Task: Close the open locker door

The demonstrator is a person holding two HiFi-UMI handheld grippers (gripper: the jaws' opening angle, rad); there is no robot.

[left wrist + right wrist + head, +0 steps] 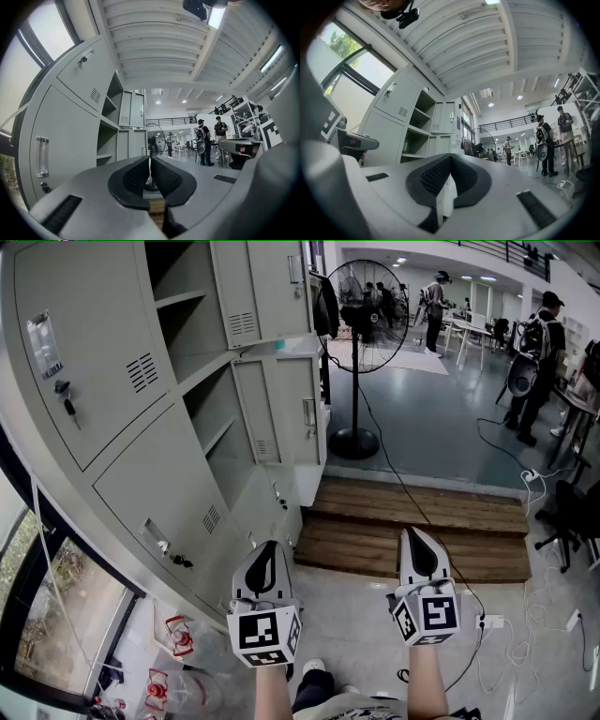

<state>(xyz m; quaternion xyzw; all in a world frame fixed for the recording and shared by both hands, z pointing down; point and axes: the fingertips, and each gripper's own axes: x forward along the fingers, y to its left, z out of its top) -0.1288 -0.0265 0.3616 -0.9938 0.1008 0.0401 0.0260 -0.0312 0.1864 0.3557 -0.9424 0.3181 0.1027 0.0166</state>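
A tall grey locker cabinet (103,427) fills the left of the head view. Its far column stands open: an upper door (267,292) and a middle door (281,404) swing out toward the room, showing bare shelves (192,362). A lower door (281,502) also hangs ajar. My left gripper (272,546) and right gripper (412,533) hover side by side over the floor, short of the lockers, both shut and holding nothing. The open locker column (126,122) lies ahead of the left gripper (149,160). In the right gripper view, the open locker column (440,126) shows beyond the right gripper (450,157).
A pedestal fan (361,306) stands just right of the open doors, its cord running over a low wooden step (422,531). Cables and a power strip (487,622) lie at the right. People (539,352) stand among desks at the back. A window (56,606) runs along the left.
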